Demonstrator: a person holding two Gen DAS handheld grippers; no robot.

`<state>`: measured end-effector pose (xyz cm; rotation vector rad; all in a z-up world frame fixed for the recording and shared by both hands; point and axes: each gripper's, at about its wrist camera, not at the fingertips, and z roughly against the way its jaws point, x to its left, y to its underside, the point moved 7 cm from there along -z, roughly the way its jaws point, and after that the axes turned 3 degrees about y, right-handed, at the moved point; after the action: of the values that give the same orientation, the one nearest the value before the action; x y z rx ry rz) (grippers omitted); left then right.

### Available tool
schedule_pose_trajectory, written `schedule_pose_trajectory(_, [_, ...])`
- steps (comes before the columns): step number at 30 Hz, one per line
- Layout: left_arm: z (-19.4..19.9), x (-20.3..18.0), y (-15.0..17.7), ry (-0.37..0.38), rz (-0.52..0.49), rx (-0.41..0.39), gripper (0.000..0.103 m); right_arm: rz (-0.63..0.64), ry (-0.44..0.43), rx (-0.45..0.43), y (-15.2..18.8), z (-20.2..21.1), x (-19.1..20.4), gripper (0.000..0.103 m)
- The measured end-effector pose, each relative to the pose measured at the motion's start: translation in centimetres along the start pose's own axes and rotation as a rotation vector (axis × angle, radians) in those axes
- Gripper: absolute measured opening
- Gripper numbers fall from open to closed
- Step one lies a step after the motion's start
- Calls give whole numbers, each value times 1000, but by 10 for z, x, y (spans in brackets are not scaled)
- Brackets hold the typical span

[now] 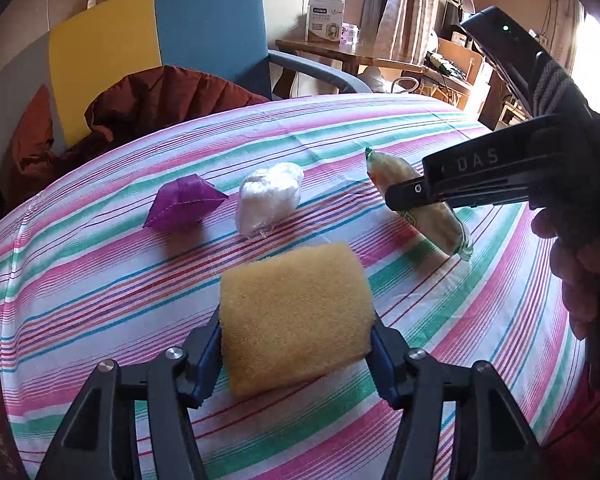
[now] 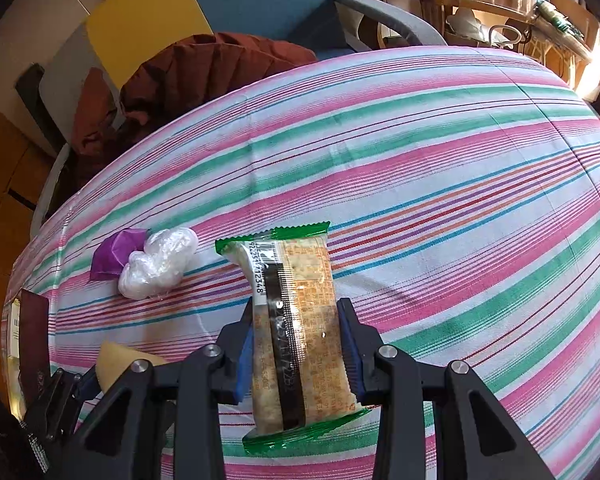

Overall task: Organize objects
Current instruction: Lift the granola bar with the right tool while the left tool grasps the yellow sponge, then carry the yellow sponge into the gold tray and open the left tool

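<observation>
left gripper [image 1: 296, 354]: jaws pinching the yellow sponge [image 1: 296, 320], near edge of the bench [image 1: 380, 132]
right gripper [image 2: 298, 354]: jaws pinching the cracker packet [image 2: 296, 328], right of the white bag [image 2: 156, 264]
advice: set each beside the purple piece [image 1: 184, 204], lower flat, release gently
</observation>
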<state>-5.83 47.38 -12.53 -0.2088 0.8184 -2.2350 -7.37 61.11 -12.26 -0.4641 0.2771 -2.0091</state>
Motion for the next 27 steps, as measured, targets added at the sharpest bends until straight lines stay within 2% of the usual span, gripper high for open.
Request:
schedule_pose_trajectory(2, [10, -3, 1, 22, -13, -29, 61, 0, 1, -1, 0, -1, 0, 38])
schedule_pose_trajectory(4, [21, -4, 5, 14, -30, -51, 61, 2, -3, 0, -1, -2, 1, 38])
schedule_pose_trajectory(9, [45, -1, 26, 17, -38, -54, 61, 22, -15, -4, -1, -2, 7, 38])
schedule_pose_trajectory(17, [89, 15, 62, 18, 18, -52, 61, 46, -23, -13, -1, -1, 12, 38])
schedule_pose_trajectory(23, [132, 37, 79, 1, 40, -90, 61, 52, -6, -10, 0, -2, 11, 38])
schedule_pose_trajectory(27, [158, 61, 88, -14, 89, -119, 61, 49, -4, -8, 0, -3, 9, 38])
